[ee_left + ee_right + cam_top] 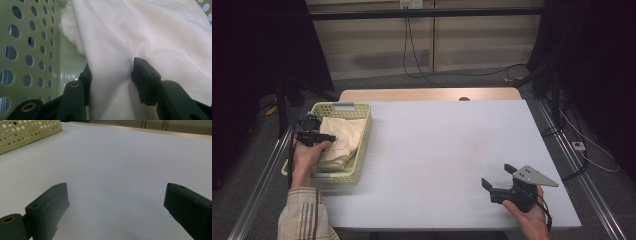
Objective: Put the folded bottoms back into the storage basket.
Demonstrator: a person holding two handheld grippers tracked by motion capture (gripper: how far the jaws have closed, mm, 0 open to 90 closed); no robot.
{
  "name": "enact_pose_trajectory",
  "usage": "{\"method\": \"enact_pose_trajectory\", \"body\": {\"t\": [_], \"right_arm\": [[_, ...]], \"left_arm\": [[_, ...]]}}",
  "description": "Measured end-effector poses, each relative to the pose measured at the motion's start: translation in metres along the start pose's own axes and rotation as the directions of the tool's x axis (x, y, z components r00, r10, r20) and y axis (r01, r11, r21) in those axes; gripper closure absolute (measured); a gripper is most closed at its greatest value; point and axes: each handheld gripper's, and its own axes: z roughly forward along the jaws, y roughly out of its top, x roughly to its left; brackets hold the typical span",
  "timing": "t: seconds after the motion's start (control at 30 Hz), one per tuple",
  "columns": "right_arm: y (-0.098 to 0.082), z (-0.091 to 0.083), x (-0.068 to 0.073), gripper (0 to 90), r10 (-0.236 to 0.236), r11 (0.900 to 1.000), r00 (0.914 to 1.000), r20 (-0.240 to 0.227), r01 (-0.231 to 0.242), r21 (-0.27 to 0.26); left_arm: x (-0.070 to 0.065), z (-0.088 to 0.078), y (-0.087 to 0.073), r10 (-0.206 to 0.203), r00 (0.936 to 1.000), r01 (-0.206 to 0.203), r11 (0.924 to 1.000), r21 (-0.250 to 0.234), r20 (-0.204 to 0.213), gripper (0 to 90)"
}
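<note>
We kept the left gripper [112, 72] inside the pale green basket [27, 50], its jaws set on either side of a fold of cream cloth [150, 32] and seemingly pinching it, likely to lift it out. The right gripper [116, 207] waited with jaws wide apart over the bare white table [112, 157], the basket well off. We read no labels or writing.

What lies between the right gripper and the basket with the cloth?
Bare white table, in the high view. The right gripper faces the basket across it; the cloth lies inside.
</note>
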Motion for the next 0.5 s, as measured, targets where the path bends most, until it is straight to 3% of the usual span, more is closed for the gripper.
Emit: {"method": "enact_pose_trajectory", "body": {"t": [0.4, 0.5], "right_arm": [[0.0002, 0.0007, 0.0006, 5.5, 0.000, 1.000, 1.0000, -0.005, 0.000, 0.000], [0.0002, 0.0005, 0.0008, 5.4, 0.001, 1.000, 1.0000, -0.005, -0.001, -0.002]], "left_arm": [[0.0004, -0.0034, 0.0001, 0.002, 1.0000, -0.002, 0.9998, -0.020, 0.008, 56.1], [0.0002, -0.0049, 0.0005, -0.001, 0.9999, 0.001, 0.9998, -0.020, 0.010, 51.1]]}}
